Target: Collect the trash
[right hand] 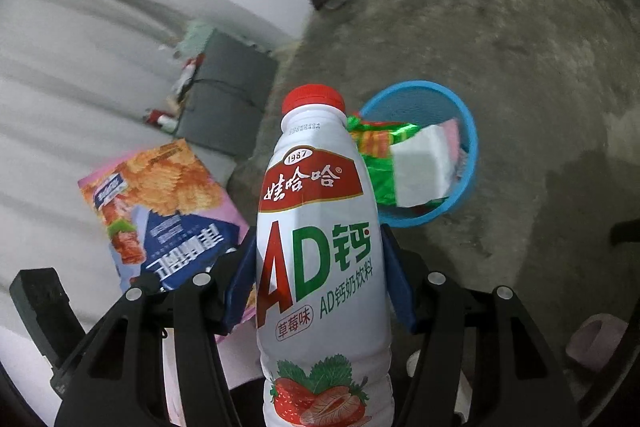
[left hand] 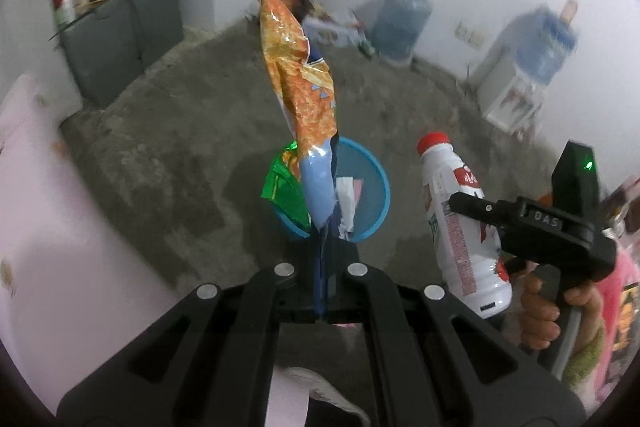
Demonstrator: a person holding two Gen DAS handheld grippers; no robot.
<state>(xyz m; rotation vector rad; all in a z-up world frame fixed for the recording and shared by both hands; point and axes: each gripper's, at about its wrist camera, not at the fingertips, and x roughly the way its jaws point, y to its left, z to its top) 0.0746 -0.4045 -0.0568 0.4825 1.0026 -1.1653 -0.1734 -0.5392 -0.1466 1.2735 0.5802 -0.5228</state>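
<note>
So both hands are loaded here. The left hand-held gripper [left hand: 322,269] has its jaws pressed together on the bottom edge of an orange snack bag [left hand: 298,75], which sticks up and away from it, long axis running pretty much straight out from the fingers. The right hand-held gripper [right hand: 320,279] is clamped around the belly of a white strawberry milk bottle [right hand: 318,247], red cap pointing away, blue pads on both sides of the label.

The thing that matters is the blue basket [left hand: 376,215] on the floor. In the left wrist view it sits straight ahead, just past the fingertips and below the bag, basically lined up with it. It already has a green wrapper [left hand: 282,187] and some white paper [right hand: 424,163] in it. In the right wrist view the basket [right hand: 468,131] is ahead but off to the right of the bottle, so that hand needs to swing right to get over the rim.

My guess is the left one is better placed to drop first, since the bag's low end hangs roughly over the opening. The bag is floppy and tall, so it could catch the rim and flop outside
</note>
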